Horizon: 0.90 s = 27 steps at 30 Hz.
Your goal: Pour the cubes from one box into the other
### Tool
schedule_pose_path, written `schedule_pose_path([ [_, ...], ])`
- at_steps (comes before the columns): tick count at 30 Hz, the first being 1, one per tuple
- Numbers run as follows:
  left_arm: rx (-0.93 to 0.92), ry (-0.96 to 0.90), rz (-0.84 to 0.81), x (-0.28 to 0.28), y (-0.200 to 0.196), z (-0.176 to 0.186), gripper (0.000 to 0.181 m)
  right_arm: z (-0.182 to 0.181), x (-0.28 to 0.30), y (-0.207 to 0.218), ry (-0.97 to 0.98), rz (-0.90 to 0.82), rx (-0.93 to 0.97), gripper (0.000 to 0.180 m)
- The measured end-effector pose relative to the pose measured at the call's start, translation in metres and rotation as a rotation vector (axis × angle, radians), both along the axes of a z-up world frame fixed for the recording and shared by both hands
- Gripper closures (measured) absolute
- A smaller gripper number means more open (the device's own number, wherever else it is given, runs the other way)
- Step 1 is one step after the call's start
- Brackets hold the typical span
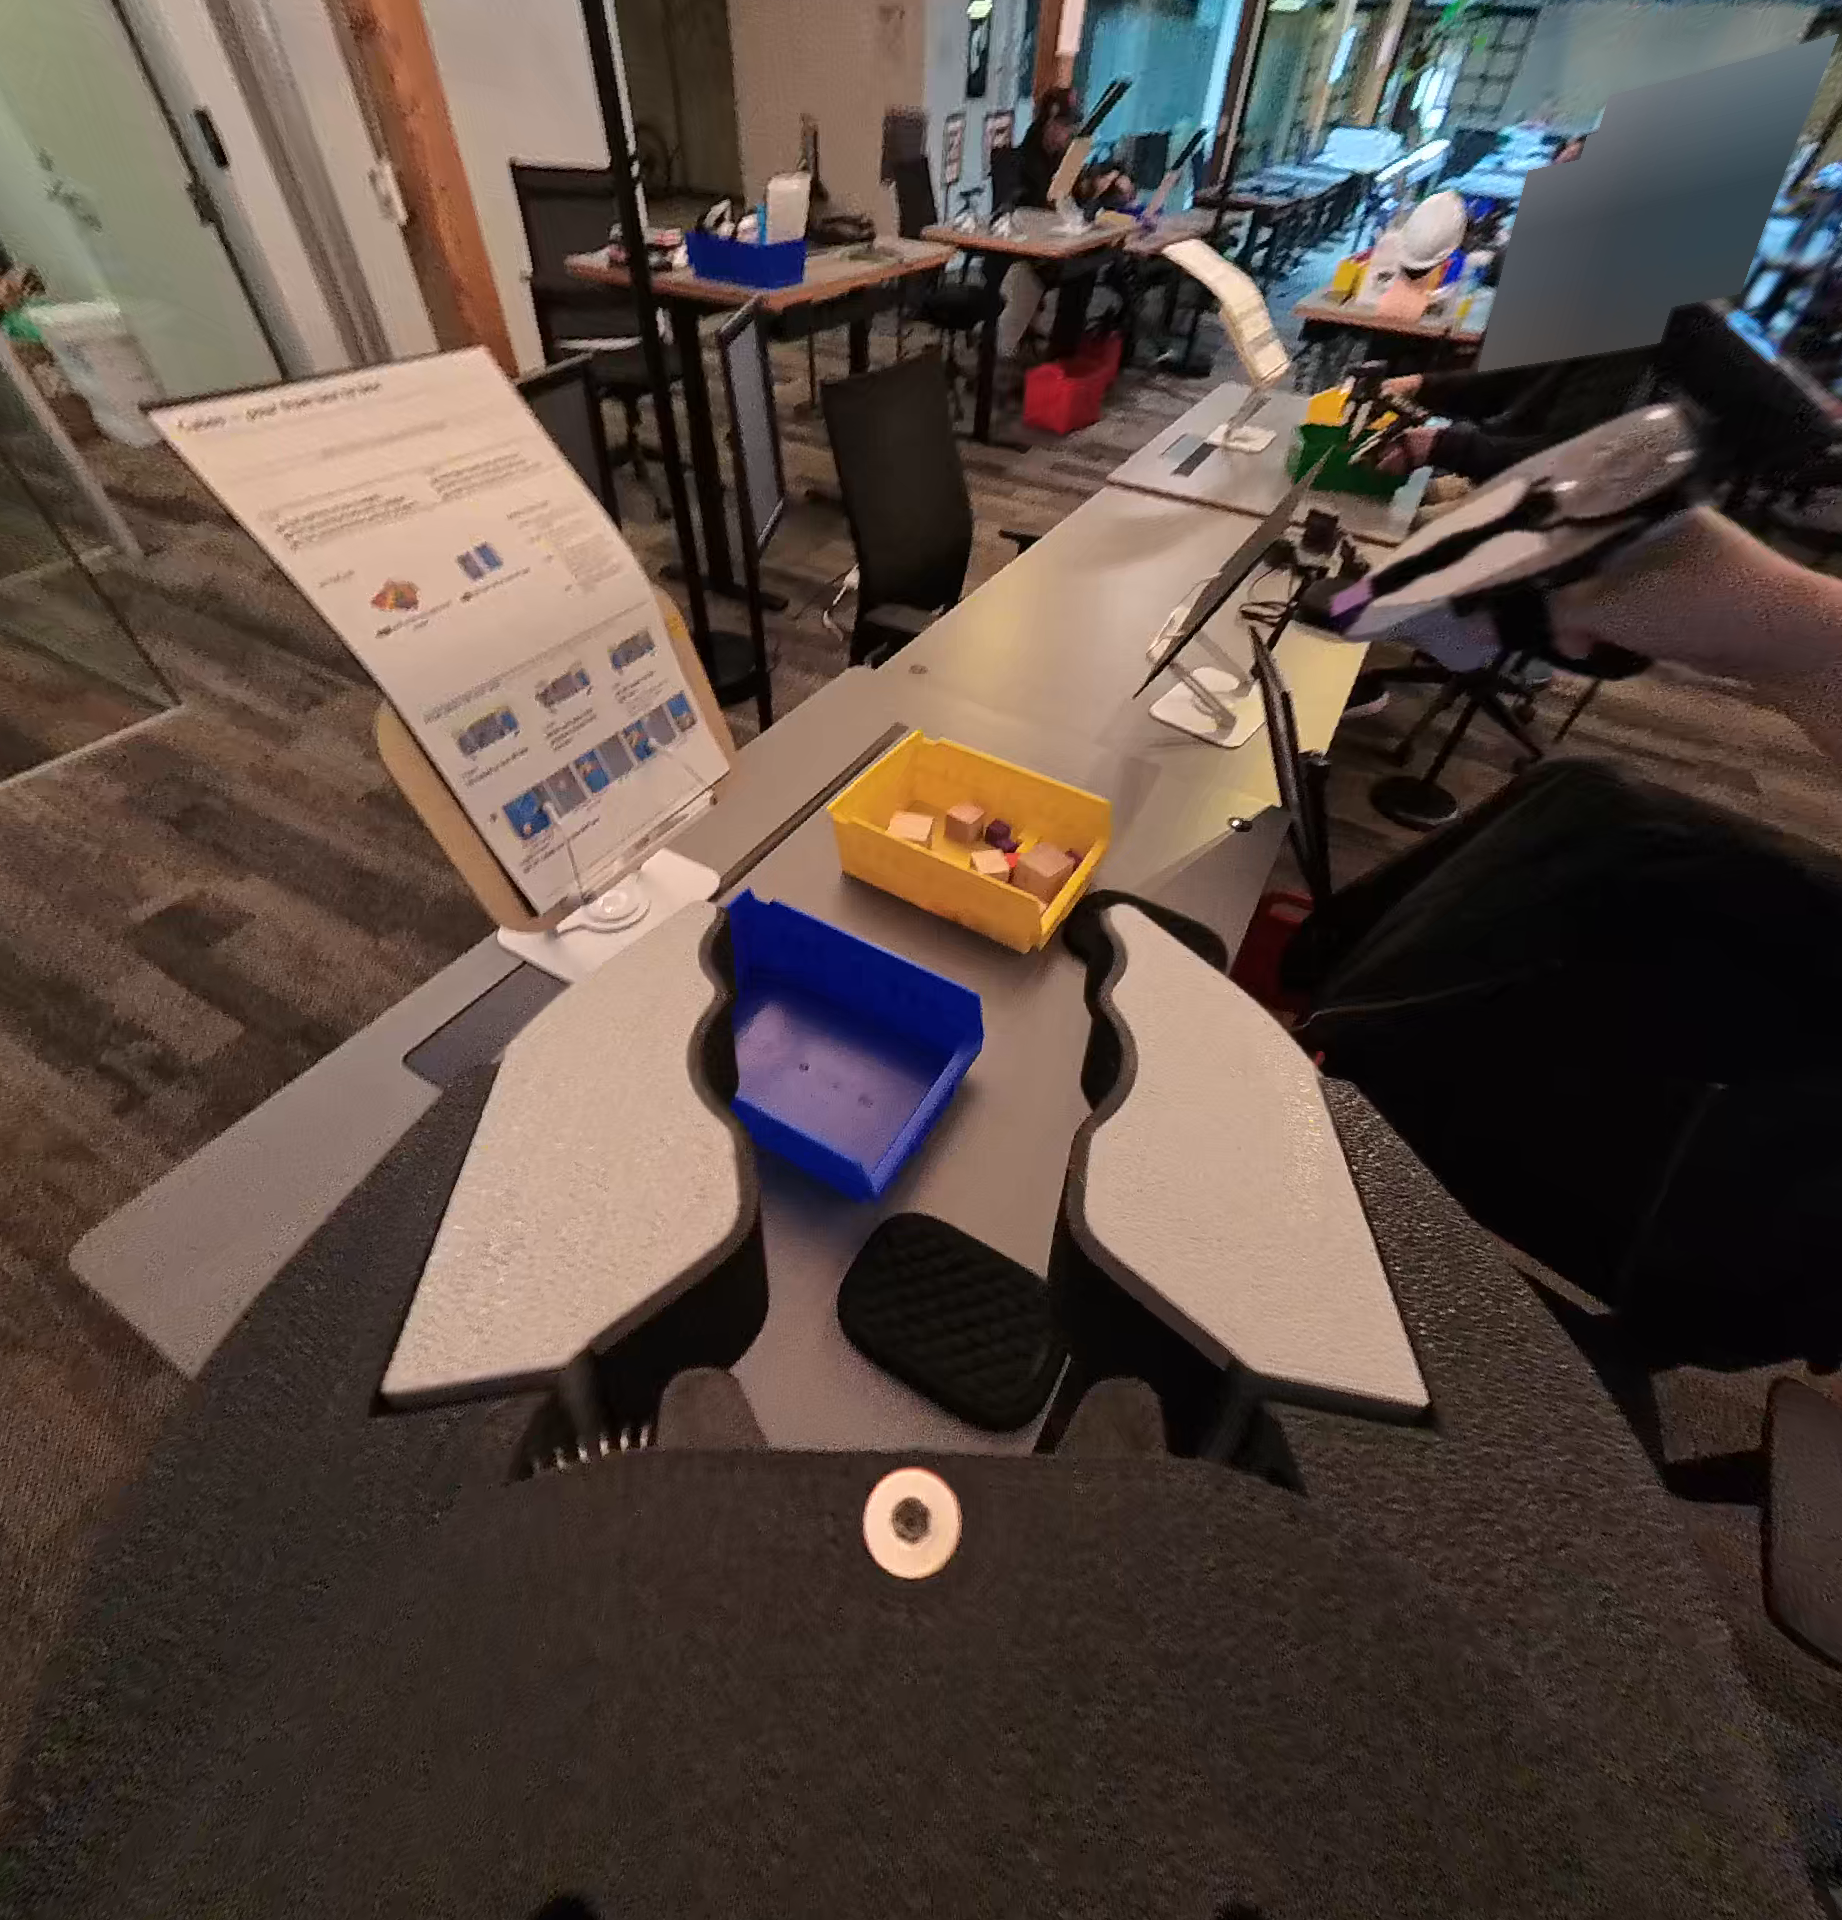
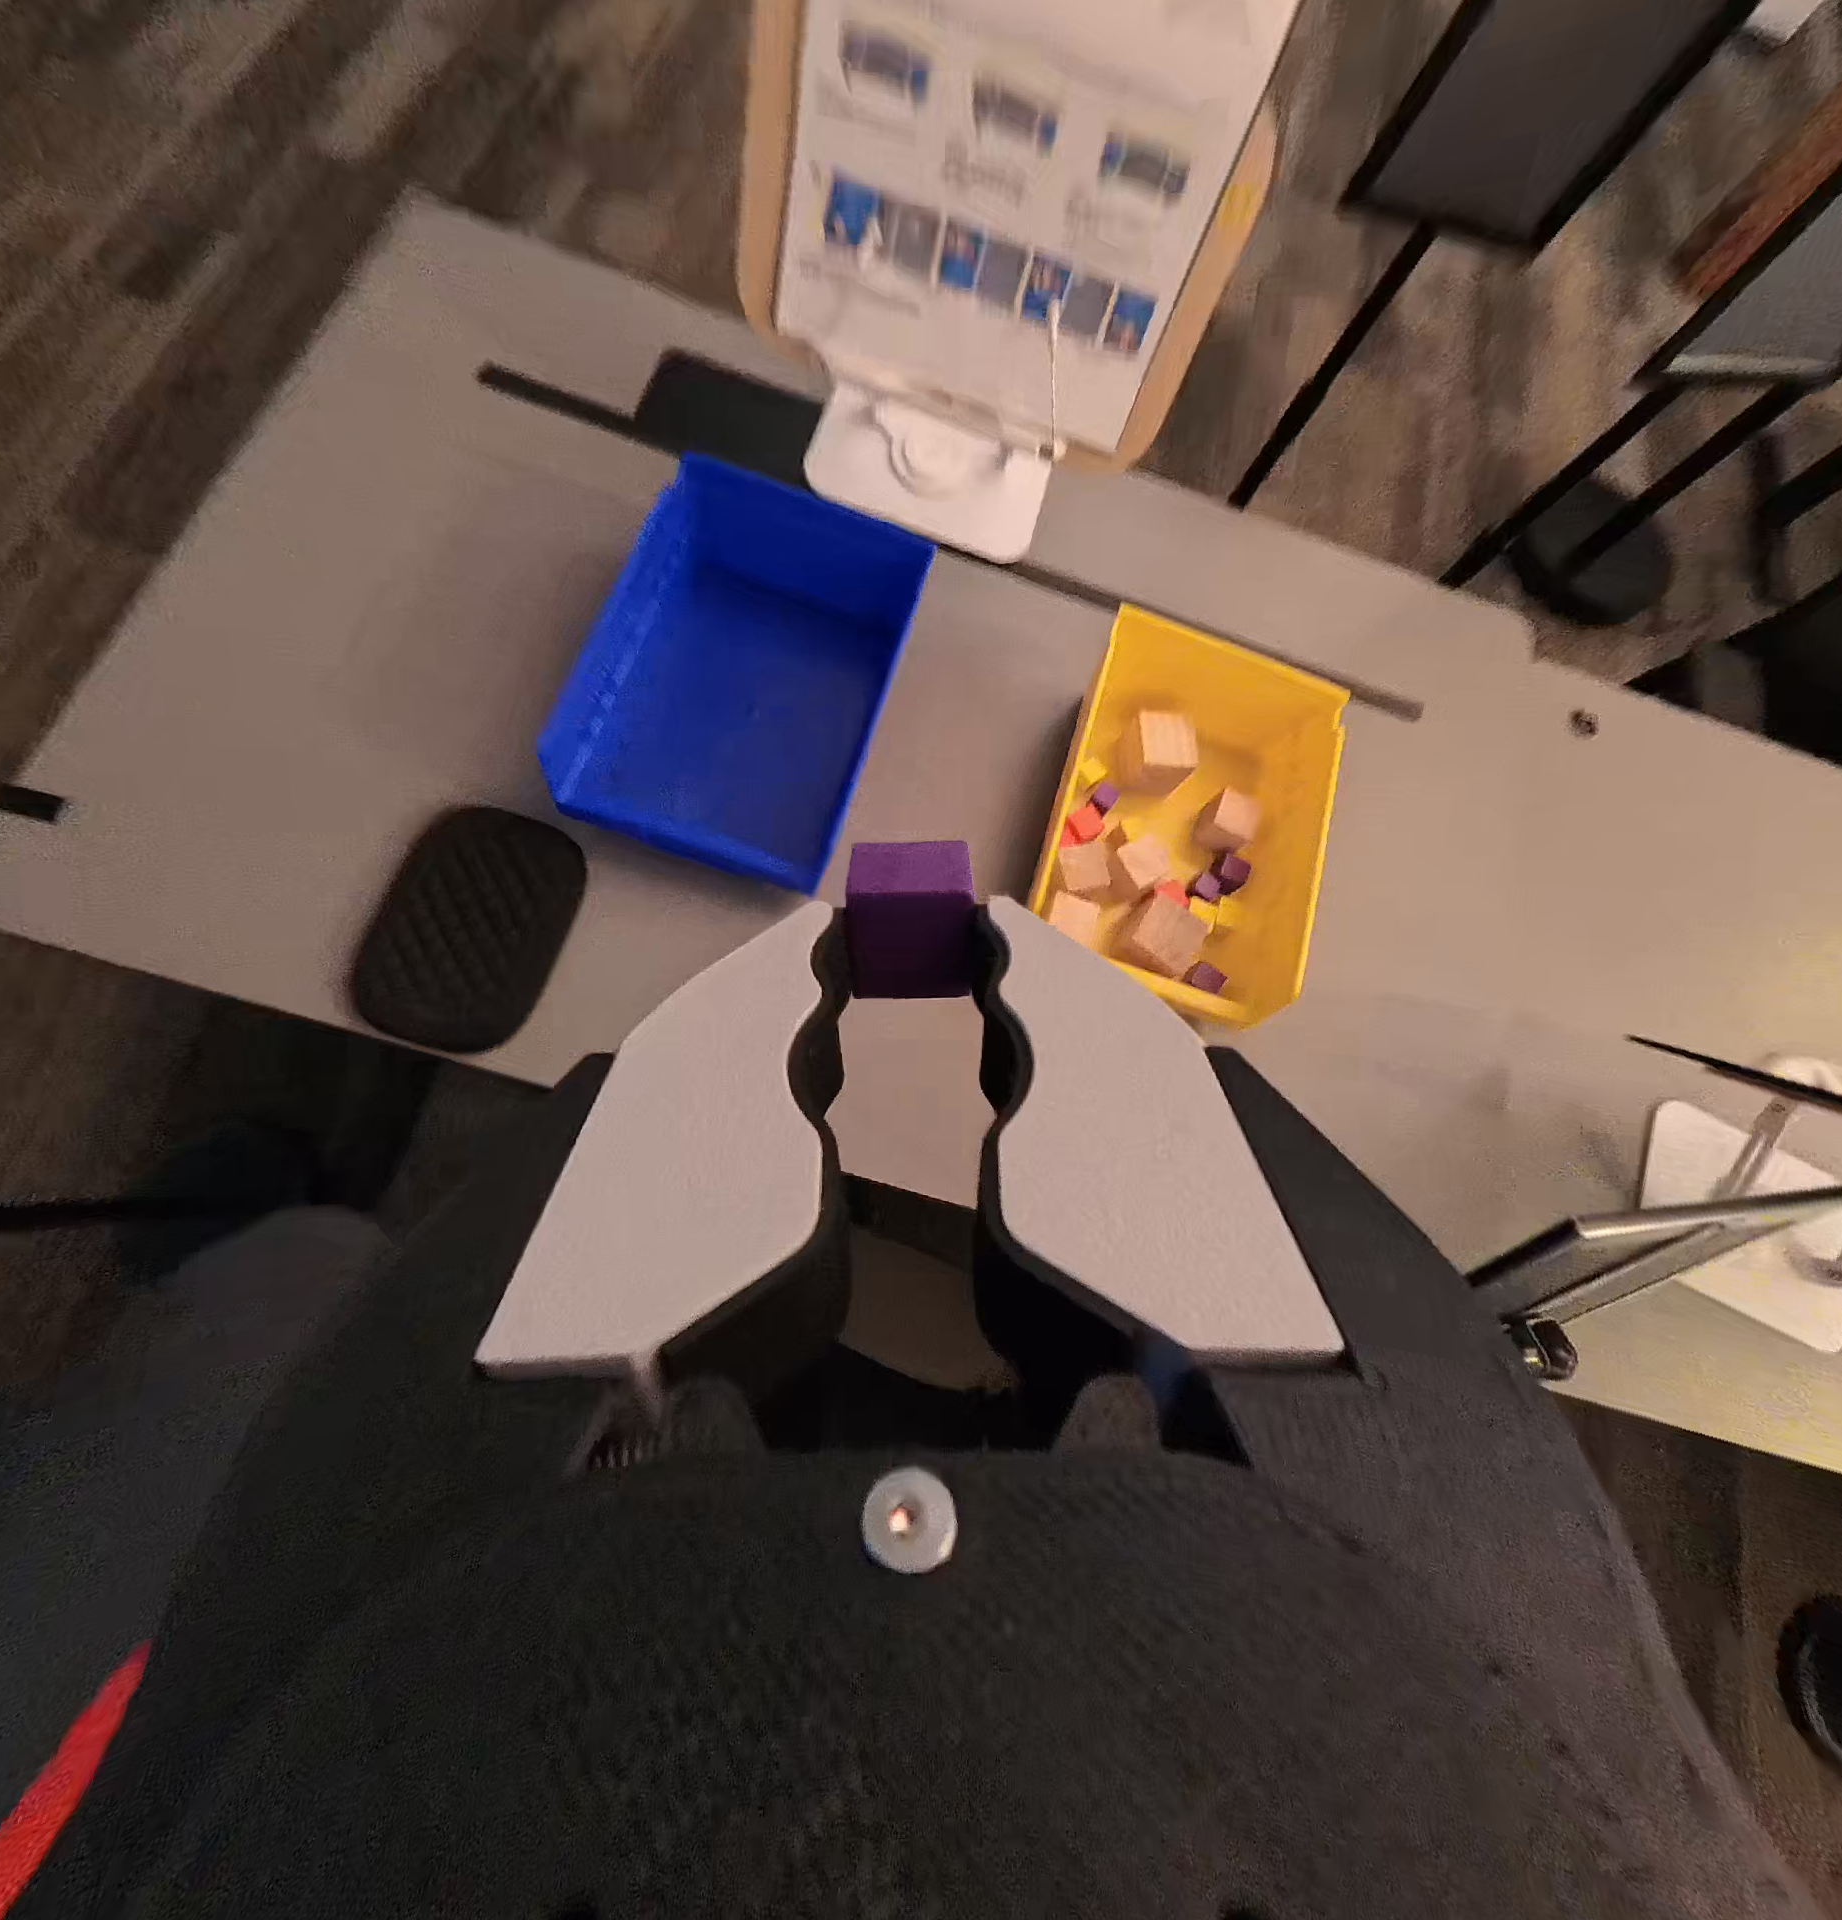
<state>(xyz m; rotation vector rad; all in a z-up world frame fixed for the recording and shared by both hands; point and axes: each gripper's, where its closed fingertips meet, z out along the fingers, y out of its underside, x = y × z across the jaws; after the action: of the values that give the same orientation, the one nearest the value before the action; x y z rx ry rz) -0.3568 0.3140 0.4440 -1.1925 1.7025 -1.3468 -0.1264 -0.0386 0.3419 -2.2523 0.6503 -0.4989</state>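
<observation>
Right hand-held gripper (image 2: 909,920): clenched on a purple cube (image 2: 909,914), pinched between the fingertips and raised above the desk (image 2: 273,665). In its own view it sits over the gap between the two boxes, near the desk's front edge.

Left hand-held gripper (image 1: 901,971): released, jaws wide apart, nothing between them, hanging over the blue box (image 1: 855,1070).

Blue box: empty, on the desk, just in front of a sheet stand (image 2: 948,468).

Yellow box (image 2: 1281,790): beside the blue one, apart from it. Holds the cubes (image 2: 1156,748), several pale wooden ones plus small purple, red and yellow ones.

Black pad (image 2: 470,925): on the desk near the blue box's front corner.
</observation>
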Motion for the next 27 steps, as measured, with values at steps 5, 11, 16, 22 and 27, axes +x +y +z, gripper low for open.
schedule_pose_path([
  [5,0.060,0.054,0.109,0.004,0.029,-0.016,0.115,-0.117,0.126,0.012,0.187,-0.056,-0.164,0.156],
  [11,0.049,-0.010,0.358,0.014,0.080,-0.047,0.115,-0.278,0.256,0.031,0.357,-0.093,-0.243,0.156],
  [16,-0.047,-0.125,0.557,0.017,0.084,-0.086,0.117,-0.371,0.320,0.037,0.409,-0.107,-0.303,0.157],
  [22,-0.067,-0.180,0.604,0.028,0.024,-0.161,0.118,-0.432,0.368,0.044,0.458,-0.016,-0.391,0.157],
  [27,-0.119,-0.265,0.575,0.046,-0.075,-0.203,0.120,-0.458,0.389,0.043,0.409,0.172,-0.512,0.157],
])
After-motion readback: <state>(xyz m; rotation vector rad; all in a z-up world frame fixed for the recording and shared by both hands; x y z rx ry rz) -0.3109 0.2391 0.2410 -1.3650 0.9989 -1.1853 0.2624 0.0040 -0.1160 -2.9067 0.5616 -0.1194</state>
